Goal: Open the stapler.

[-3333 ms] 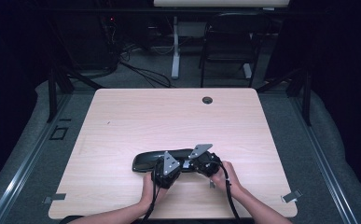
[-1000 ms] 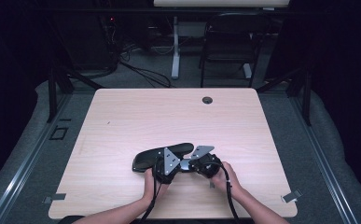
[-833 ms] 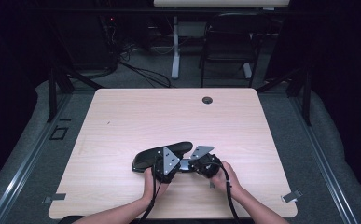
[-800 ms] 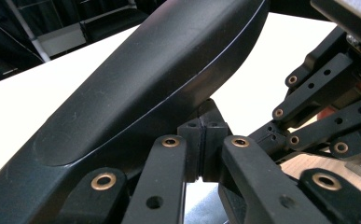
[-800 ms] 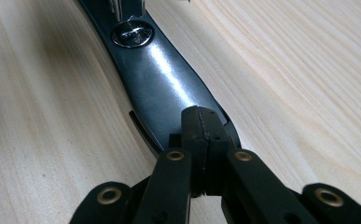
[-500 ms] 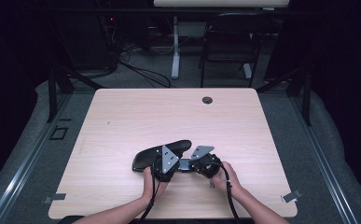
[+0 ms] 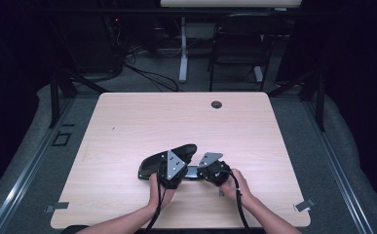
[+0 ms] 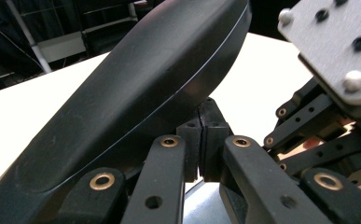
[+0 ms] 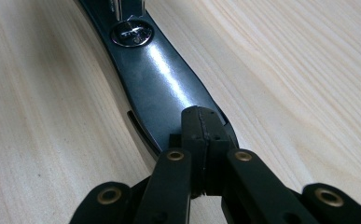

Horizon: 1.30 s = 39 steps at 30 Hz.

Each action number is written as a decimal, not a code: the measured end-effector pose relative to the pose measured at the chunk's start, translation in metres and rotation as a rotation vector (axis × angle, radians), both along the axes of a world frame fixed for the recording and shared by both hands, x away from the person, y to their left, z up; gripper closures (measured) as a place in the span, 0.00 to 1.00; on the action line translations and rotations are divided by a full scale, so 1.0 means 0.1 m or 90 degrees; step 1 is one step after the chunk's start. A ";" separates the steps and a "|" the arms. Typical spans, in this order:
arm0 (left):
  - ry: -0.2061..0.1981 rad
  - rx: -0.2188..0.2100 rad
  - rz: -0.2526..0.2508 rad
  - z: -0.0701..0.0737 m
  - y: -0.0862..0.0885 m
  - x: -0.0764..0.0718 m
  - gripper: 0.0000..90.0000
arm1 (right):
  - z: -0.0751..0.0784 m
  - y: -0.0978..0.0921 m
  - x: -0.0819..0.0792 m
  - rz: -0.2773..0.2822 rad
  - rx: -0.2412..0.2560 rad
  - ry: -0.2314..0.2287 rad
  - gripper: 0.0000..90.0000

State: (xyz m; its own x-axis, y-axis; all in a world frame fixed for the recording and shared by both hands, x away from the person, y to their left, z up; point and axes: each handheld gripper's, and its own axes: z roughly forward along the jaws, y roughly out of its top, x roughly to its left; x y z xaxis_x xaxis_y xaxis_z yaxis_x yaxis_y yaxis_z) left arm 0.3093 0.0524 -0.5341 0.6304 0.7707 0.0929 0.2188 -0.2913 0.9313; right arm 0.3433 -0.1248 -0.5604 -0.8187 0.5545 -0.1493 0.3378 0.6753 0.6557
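A black stapler (image 7: 152, 166) lies near the table's front edge between both hands. Its curved top arm (image 8: 145, 84) is tilted up, the right end raised off the dark metal base (image 9: 164, 79). My left gripper (image 8: 201, 140) is shut, pads together, with its tips just under the raised arm; in the high view my left gripper (image 7: 185, 163) sits at the stapler's middle. My right gripper (image 9: 200, 126) is shut too, its tips resting on the narrow end of the base, short of the shiny round anvil (image 9: 131, 33). In the high view the right gripper (image 7: 199, 172) points left.
The pale wooden table (image 7: 127, 122) has a cable hole (image 7: 216, 104) near its far edge. A dark chair (image 7: 239, 44) and a desk leg stand on the floor beyond. The right gripper's grey plate (image 8: 336, 51) shows close by in the left gripper view.
The stapler's top arm, flat 3.3 s ago, has swung up at its right end and rose a little more in the last second. Both hands stayed in place.
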 end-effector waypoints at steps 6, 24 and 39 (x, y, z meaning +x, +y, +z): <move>0.006 -0.016 0.000 0.04 0.02 0.01 0.99 | 0.01 0.00 0.01 0.004 -0.012 0.002 1.00; 0.004 -0.038 0.014 0.12 0.09 0.04 0.99 | 0.02 0.00 0.01 0.003 -0.011 0.004 1.00; -0.008 -0.071 0.029 0.24 0.17 0.07 0.99 | 0.03 0.00 0.02 -0.004 -0.011 0.003 1.00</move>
